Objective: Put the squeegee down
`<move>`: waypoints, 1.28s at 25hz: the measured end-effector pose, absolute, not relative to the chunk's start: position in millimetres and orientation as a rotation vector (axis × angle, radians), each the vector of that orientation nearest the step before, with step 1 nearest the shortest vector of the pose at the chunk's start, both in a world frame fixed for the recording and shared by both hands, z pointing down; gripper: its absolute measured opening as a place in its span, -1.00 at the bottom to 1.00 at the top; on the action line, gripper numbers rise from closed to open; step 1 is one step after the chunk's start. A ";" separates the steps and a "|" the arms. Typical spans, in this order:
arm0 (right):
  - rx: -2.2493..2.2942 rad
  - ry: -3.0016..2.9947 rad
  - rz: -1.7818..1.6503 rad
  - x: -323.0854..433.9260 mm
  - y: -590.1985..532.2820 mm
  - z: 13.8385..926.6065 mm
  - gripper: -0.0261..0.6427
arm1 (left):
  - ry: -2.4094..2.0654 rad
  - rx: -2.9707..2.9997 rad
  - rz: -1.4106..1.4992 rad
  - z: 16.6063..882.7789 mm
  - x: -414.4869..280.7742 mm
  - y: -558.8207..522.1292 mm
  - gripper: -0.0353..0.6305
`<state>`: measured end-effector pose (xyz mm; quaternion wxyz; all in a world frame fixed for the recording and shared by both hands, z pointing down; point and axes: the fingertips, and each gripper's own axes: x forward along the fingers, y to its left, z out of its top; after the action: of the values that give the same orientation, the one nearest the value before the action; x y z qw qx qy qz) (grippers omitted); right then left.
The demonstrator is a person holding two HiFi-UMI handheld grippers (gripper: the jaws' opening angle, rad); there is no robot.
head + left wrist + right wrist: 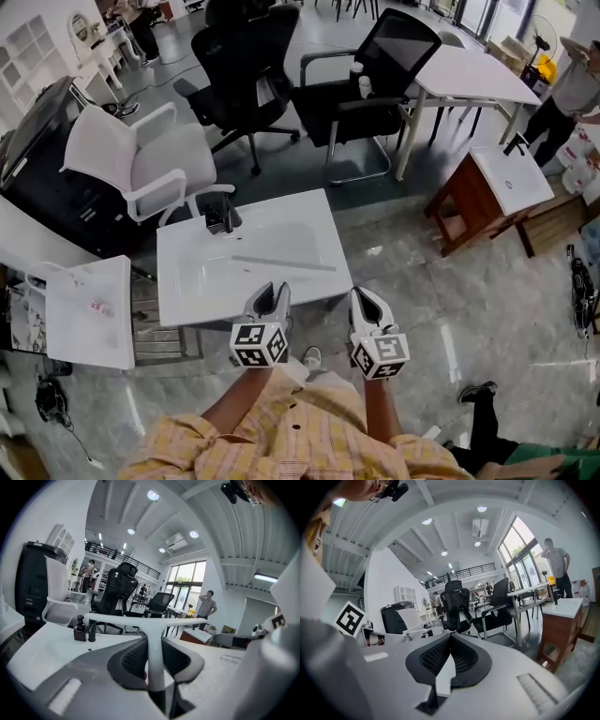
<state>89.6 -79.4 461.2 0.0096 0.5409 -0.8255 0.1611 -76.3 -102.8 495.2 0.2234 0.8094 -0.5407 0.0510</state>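
Step in hand: carrying the squeegee (281, 264) to its resting place; it has not been let go.
Squeegee: its white handle stands between the jaws in the left gripper view, with the long blade lying crosswise beyond the tips, over the near half of the white tabletop (187, 281). I can't tell whether the blade touches the surface.
Left hand-held gripper (272, 292): pinching the squeegee handle, at the tabletop's near edge.
Right hand-held gripper (366, 298): jaw tips pressed together, nothing between them, just right of the left one.
Nearby: a black faucet (220, 217) at the far left of the tabletop, well apart from the blade.
Next move: probably lower the blade flat onto bare tabletop, then spread the jaws and draw back along the handle.
Writing: none readable; only black-and-white square markers on the gripper cubes.
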 end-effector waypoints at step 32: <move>1.651 -2.374 0.776 104.5 -193.1 551.3 -0.92 | -1.397 1.828 0.142 607.6 -52.5 -275.4 -0.64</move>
<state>104.5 -193.1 551.3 0.0738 0.5500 -0.7907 0.2584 -52.5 -275.4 607.6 0.4061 0.7246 -0.5540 0.0565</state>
